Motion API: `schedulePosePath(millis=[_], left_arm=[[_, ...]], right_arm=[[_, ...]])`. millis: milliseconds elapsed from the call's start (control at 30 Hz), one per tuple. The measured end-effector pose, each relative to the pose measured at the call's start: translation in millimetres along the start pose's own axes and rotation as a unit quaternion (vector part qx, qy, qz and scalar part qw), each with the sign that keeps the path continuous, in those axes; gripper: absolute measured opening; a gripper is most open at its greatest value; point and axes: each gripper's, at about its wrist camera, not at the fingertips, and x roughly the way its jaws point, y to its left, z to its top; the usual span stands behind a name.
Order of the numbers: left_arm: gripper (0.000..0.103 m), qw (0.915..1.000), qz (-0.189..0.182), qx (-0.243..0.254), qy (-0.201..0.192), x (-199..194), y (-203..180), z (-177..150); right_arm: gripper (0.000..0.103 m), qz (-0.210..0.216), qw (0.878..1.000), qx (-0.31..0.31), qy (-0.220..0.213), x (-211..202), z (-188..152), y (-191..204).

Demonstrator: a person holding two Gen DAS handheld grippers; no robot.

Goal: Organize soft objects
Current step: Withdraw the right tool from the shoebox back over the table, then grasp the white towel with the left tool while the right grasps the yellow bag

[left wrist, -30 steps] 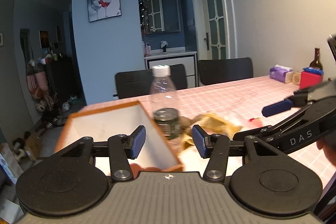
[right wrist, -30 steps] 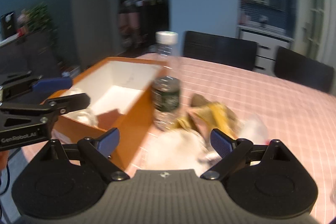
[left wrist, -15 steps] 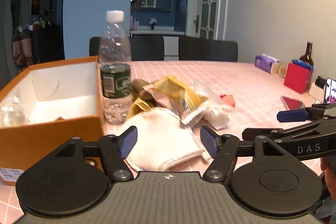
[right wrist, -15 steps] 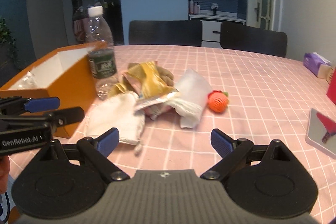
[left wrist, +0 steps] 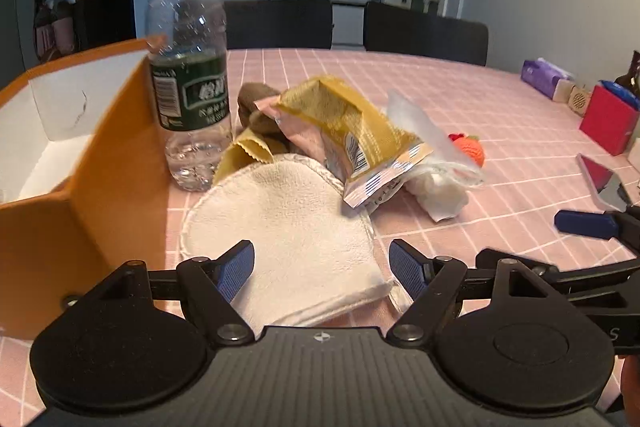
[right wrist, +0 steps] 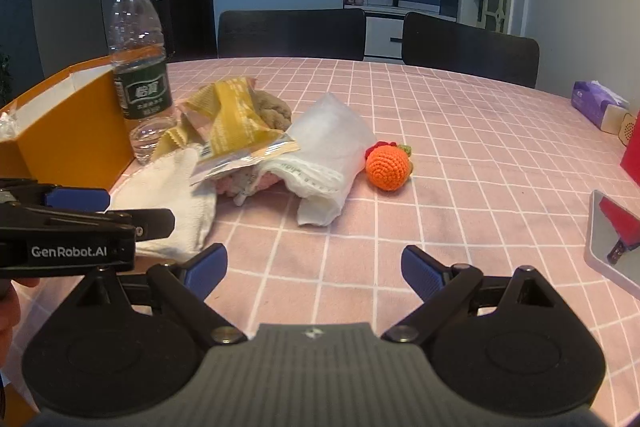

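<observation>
As left gripper [left wrist: 321, 265] dips toward pile, jaws just widened, straddling near edge of folded cream terry cloth [left wrist: 288, 223], no pinch yet; orange cardboard box [left wrist: 84, 195] at its left; right gripper [right wrist: 314, 269] spread, empty, lowered too.

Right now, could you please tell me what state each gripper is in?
Left gripper: open, jaws have just been opening, astride the white cloth without pressing it.
Right gripper: open, holding nothing, over bare tablecloth.
</observation>
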Motion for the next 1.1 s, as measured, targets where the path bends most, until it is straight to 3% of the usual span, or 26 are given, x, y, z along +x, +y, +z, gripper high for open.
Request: schedulePosePath(millis=[133,367,500,733,967,1100], left_arm=[[0.090,0.9996,0.009,-0.005,0.027,21,-1,5],[0.089,0.9987,0.007,0.010,0.049,39,-2,3],[0.068,0.9985,0.006,0.019,0.051,39,-2,7],[0.020,0.9985,0.023,0.031,0.038,33,5,10],[0.016,0.9985,0.040,0.036,0.002,13,6,16],[0.016,0.9992,0.033,0.024,-0.003,8,11,16]], right_arm=[[0.091,-0.015,1.000,-0.010,-0.006,15,7,-3],[0.085,-0.004,1.000,0.010,-0.015,34,20,-11],[0.076,0.002,1.000,0.006,-0.018,43,28,-8],[0.075,0.037,0.998,-0.003,-0.049,44,47,9],[0.075,0.075,0.995,-0.017,-0.059,61,65,33],[0.064,0.082,0.995,-0.028,-0.053,77,72,43]])
